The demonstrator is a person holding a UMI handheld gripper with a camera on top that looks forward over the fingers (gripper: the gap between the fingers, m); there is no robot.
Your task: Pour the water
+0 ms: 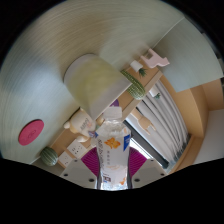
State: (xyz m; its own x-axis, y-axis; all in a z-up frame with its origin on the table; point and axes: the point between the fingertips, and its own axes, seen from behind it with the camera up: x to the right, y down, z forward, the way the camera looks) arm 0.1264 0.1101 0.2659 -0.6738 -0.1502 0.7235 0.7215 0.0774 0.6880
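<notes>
holding a clear water bottle (113, 150), your gripper (113, 160) has both fingers pressed on its sides, one purple pad (92, 161) showing at the left. you can see the bottle standing up between the fingers, its white cap (113, 113) on top and a label around its middle. just beyond it sits a pale round bowl (93, 78). far to the left lies a pink disc (31, 131). near and left, a small green pot (48, 156) rests.
</notes>
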